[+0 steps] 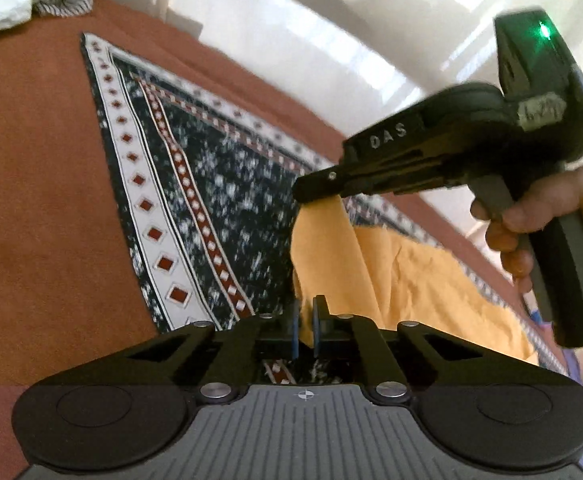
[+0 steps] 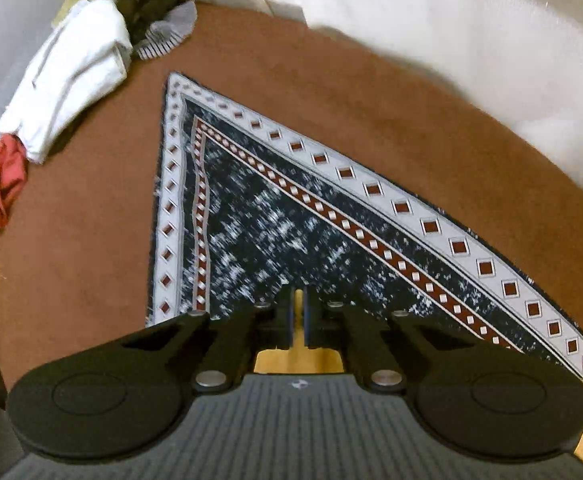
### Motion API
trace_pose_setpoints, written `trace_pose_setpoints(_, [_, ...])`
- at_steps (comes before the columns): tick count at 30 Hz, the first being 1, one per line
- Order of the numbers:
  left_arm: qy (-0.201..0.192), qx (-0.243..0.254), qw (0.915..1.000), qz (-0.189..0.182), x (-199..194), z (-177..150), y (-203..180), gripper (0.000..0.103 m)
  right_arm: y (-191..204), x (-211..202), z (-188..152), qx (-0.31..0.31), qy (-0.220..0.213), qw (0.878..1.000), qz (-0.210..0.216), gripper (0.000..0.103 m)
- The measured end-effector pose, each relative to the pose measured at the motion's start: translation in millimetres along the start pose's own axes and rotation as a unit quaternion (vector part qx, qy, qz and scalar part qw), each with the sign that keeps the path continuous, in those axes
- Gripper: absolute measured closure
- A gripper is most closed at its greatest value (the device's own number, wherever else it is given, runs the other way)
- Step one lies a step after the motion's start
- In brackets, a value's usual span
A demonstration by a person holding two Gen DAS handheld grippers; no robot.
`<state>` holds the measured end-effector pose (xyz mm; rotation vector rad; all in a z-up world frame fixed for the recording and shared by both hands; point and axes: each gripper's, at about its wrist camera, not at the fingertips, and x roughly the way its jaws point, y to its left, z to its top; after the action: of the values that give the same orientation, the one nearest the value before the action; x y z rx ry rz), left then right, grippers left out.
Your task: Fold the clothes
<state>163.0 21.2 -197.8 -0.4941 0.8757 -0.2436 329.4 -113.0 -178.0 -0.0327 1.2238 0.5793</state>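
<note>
- Pinching: right gripper [image 1: 317, 194], jaws closed on yellow cloth [image 1: 391, 280], at 3 o'clock.
- Left gripper [image 1: 306, 326]: jaws narrow, closed on the cloth's edge, at 6 o'clock.
- Beneath: patterned scarf [image 2: 291, 232].

Matt rust-brown cloth over the worktop [image 2: 91, 220], faintly napped. Thin printed scarf [image 2: 275, 216], woven, dull, lying smooth. Yellow cloth [image 1: 391, 280], soft and matt, lightly creased. Black matt plastic on the right gripper [image 1: 305, 194]; ribbed grey plastic and bright metal rivets on the left gripper [image 1: 306, 312]. White folded cloth [image 2: 71, 76], plain weave. Glossy white wall [image 1: 331, 32] behind.
</note>
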Motion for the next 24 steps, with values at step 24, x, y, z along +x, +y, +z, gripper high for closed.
trace_pose_setpoints(24, [-0.036, 0.057, 0.9974, 0.027, -36, -16, -45, 0.102, 34, -32, -5, -0.097, 0.026, 0.994, 0.041, 0.064])
